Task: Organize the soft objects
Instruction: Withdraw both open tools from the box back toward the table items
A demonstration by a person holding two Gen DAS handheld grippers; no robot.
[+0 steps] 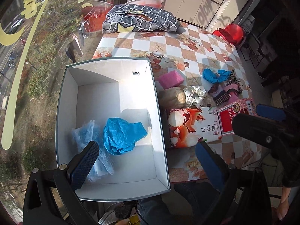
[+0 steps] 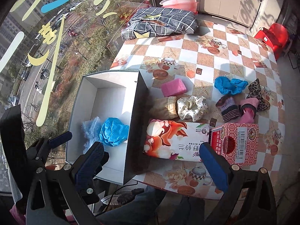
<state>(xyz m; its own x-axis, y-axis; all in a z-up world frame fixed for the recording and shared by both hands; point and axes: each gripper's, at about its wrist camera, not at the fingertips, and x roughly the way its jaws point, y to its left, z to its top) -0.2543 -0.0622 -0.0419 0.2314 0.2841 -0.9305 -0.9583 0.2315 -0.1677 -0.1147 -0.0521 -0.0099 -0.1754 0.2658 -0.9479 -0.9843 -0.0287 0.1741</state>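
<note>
A white open box [image 1: 112, 71] [image 2: 90, 86] sits at the table's left edge. Inside lie a crumpled blue cover [image 1: 121, 136] [image 2: 113, 133] and a pale blue fluffy cloth [image 1: 88, 138] [image 2: 91, 129]. My left gripper [image 1: 148, 161] is open and empty above the box's near end. My right gripper [image 2: 151, 161] is open and empty over the box's right wall and a fox-print tissue pack [image 2: 174, 140] [image 1: 189, 125]. On the table lie a pink sponge [image 2: 173, 87], beige cloth [image 2: 165, 108], dotted scrunchie [image 2: 193, 107], blue cover [image 2: 228, 85], and socks [image 2: 238, 108].
A red patterned carton [image 2: 238, 142] stands beside the tissue pack. A grey checked pillow [image 2: 161, 24] lies at the table's far end, with a pink basin [image 2: 178, 1] behind it. A red stool [image 2: 273, 37] stands at the far right. A window runs along the left.
</note>
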